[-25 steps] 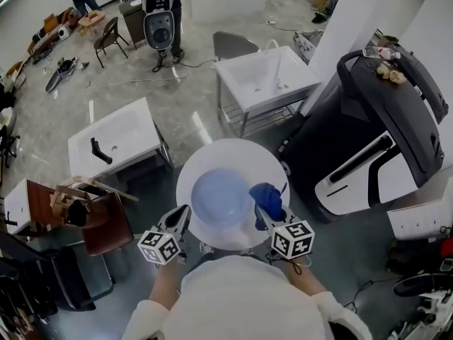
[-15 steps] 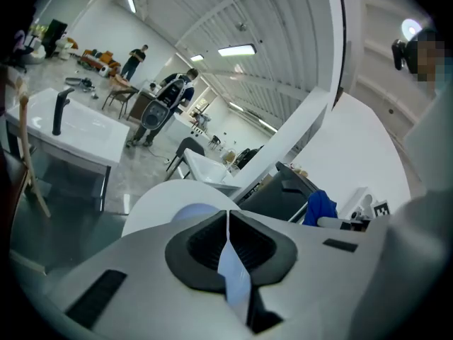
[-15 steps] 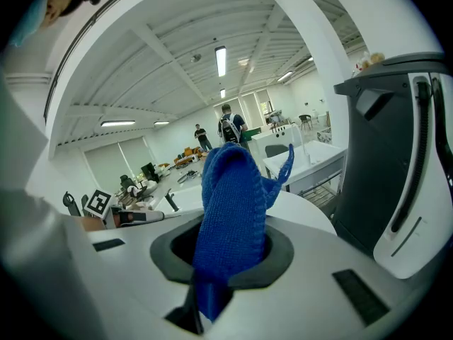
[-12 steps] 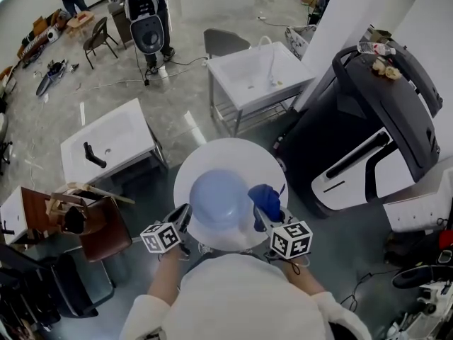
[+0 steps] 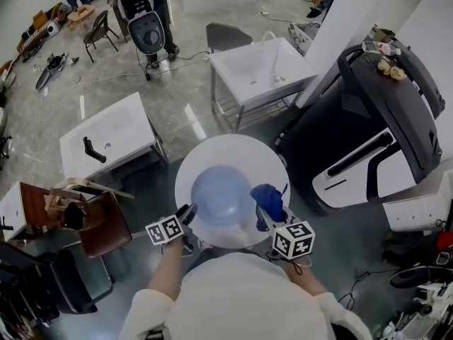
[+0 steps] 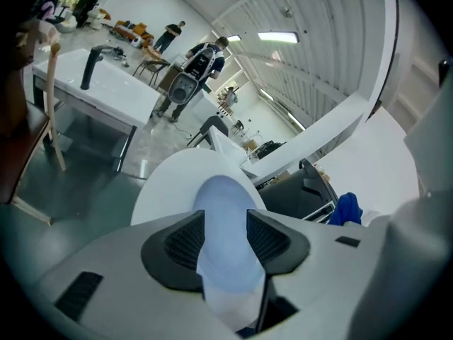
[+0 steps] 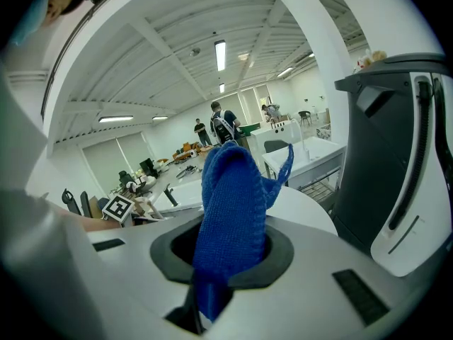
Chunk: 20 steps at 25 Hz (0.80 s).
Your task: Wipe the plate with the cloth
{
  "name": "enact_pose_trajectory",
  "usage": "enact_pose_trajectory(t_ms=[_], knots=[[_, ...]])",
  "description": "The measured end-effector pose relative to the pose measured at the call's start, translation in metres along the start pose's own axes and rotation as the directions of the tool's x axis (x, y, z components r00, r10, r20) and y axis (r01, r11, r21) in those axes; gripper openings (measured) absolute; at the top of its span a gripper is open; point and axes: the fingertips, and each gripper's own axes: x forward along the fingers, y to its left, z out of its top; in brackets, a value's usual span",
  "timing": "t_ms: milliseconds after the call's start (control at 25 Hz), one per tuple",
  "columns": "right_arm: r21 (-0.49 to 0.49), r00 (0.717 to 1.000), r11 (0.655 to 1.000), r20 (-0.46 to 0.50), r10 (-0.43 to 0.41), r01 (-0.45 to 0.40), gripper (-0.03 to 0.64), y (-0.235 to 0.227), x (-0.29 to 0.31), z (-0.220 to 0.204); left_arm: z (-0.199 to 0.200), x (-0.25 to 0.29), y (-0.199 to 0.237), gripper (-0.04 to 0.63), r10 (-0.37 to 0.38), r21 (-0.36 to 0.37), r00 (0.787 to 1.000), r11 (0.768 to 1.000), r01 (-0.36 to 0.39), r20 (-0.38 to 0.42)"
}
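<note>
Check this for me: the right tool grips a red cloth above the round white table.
Not red: the cloth is blue. The right tool grips a blue cloth above the round white table, as the right gripper view shows.

No words, numbers or brand names can be read anywhere. The only printed signs are black-and-white square markers on the cube (image 5: pixel 164 230) of the left gripper (image 5: pixel 189 213) and the cube (image 5: pixel 293 239) of the right gripper (image 5: pixel 262 215).
</note>
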Motion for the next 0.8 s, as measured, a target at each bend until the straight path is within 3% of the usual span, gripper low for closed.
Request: enact_pose_trajectory(t_ms=[360, 640, 800], knots=[[0.001, 1.000, 1.000, -0.017, -0.007, 0.007, 0.084, 0.001, -0.001, -0.004, -0.021, 0.021, 0.029, 0.259, 0.032, -0.130, 0.997, 0.991, -0.040, -0.069], [0.001, 1.000, 1.000, -0.017, -0.015, 0.015, 0.086, -0.003, -0.004, 0.001, -0.034, 0.041, 0.040, 0.261, 0.044, -0.215, 0.991, 0.974, -0.071, -0.127], [0.004, 1.000, 1.000, -0.017, -0.026, 0.026, 0.085, -0.004, -0.006, 0.000, -0.042, 0.045, 0.045, 0.261, 0.064, -0.213, 0.983, 0.972, -0.100, -0.172]])
